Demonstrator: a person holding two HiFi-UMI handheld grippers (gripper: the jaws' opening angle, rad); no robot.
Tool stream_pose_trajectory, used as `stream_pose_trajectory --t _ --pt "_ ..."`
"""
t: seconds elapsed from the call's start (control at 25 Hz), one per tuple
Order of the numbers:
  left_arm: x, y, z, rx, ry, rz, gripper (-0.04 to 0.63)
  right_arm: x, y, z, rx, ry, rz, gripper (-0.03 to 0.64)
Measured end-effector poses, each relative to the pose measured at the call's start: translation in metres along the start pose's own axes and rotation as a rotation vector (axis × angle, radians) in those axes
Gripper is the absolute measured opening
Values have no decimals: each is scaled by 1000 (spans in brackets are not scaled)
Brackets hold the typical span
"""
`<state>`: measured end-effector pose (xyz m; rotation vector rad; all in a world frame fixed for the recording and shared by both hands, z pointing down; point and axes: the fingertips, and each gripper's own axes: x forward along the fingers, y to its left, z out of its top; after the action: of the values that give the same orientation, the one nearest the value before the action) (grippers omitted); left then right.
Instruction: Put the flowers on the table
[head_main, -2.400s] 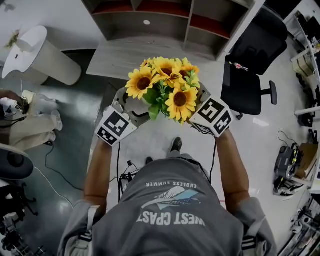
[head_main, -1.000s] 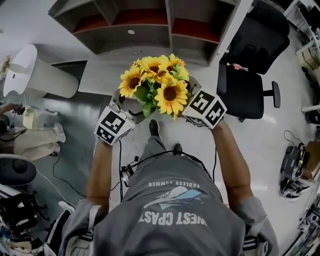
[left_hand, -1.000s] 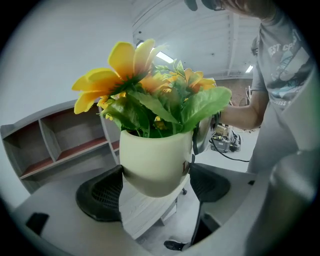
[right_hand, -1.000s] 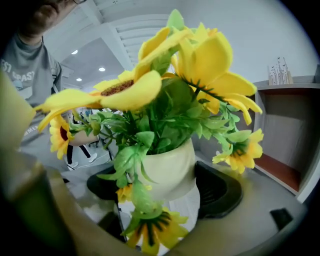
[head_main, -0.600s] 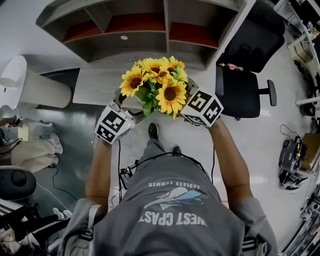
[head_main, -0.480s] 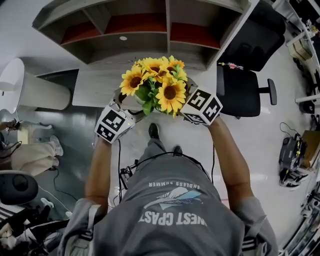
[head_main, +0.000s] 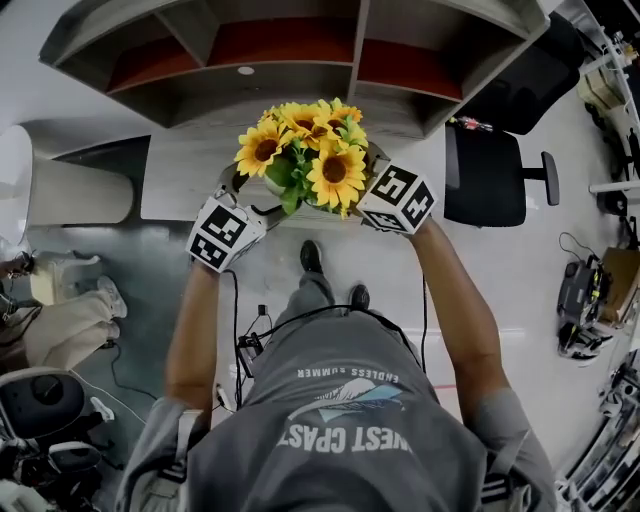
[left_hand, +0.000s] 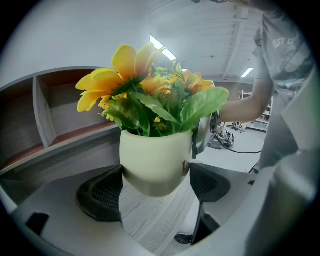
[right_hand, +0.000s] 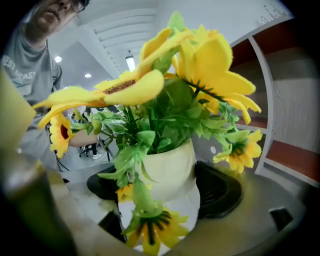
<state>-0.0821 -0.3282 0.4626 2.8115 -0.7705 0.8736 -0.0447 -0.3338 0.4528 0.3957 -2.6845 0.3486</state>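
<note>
A cream pot (left_hand: 155, 160) of yellow sunflowers (head_main: 300, 155) hangs just above the grey wood-grain table (head_main: 185, 185), near its front edge. My left gripper (left_hand: 155, 192) is shut on the pot, its black pads (left_hand: 100, 197) pressing the pot's two sides. My right gripper (right_hand: 162, 192) is shut on the same pot (right_hand: 172, 172) from the opposite side, pads (right_hand: 217, 190) against it. In the head view the flowers hide both pairs of jaws; the left gripper (head_main: 240, 205) and right gripper (head_main: 385, 185) flank the bouquet.
A grey shelf unit with red-brown backs (head_main: 300, 60) stands behind the table. A black office chair (head_main: 490, 175) is at the right, a white rounded bin (head_main: 60, 190) at the left. Cables (head_main: 250, 345) lie on the floor by my feet.
The pot, held by both grippers, has been carried forward from over the floor to over the table's front edge. The shelf and table have come closer.
</note>
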Motion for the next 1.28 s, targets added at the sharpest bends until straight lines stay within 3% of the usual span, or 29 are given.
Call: stream_pose_trajectory --t 0.36,0.88,1.28 --pt "19 39 -34 -27 -1 -7 416 43 -31 -14 29 -48 4 425" --pt "67 70 -94 -74 8 -33 416 92 -72 -63 23 38 2 425" --pt "108 81 -148 -117 73 -64 416 127 -95 -114 20 150 -12 425"
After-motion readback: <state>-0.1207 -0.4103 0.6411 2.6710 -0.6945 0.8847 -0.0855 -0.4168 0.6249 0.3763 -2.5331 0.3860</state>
